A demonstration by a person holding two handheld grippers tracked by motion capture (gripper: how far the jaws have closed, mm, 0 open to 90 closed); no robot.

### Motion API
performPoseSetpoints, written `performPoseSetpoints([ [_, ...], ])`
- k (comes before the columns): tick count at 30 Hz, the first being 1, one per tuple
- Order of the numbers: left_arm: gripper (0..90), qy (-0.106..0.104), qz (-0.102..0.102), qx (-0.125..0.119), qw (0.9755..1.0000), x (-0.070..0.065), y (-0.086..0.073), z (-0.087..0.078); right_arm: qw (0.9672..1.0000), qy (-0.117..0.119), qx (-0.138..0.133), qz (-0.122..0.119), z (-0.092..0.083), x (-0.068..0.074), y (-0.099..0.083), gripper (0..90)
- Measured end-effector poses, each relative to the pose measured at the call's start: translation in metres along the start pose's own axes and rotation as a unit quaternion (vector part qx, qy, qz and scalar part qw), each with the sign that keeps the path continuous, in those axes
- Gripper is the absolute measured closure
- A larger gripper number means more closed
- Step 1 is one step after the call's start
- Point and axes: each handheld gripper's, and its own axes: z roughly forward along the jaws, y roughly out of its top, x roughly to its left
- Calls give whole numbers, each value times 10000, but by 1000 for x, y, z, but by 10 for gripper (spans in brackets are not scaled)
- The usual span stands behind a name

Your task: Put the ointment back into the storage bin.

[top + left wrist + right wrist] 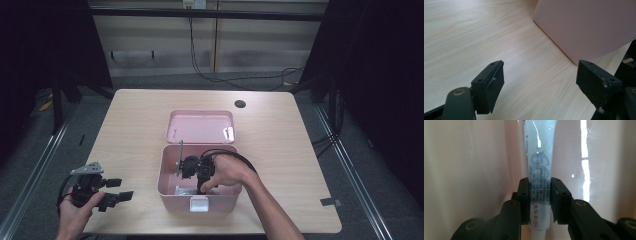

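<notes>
1 tube (539, 170), clamped between right claw (540, 200) pads

A light wood-grain bench (135, 115) with rounded corners carries an open pink storage box (170, 192) near its middle; the box's pink lid (200, 126) lies flat just beyond it; a dark round cable hole (240, 104) sits at the far side.

The left gripper (540, 77) pointed low over a light wooden table (474, 37). Its two black jaws stood wide apart, and nothing was between them, only the bare wood. Beyond the jaws, at the upper right, a pink box (586, 25) stood on the table, and its rounded corner was near the right jaw.
</notes>
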Motion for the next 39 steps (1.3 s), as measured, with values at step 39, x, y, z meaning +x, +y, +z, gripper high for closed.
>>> performPoseSetpoints([
  [39,222,36,19,34,10000,-1,0,1,9983,468,262,-239,35,-7,12,715],
])
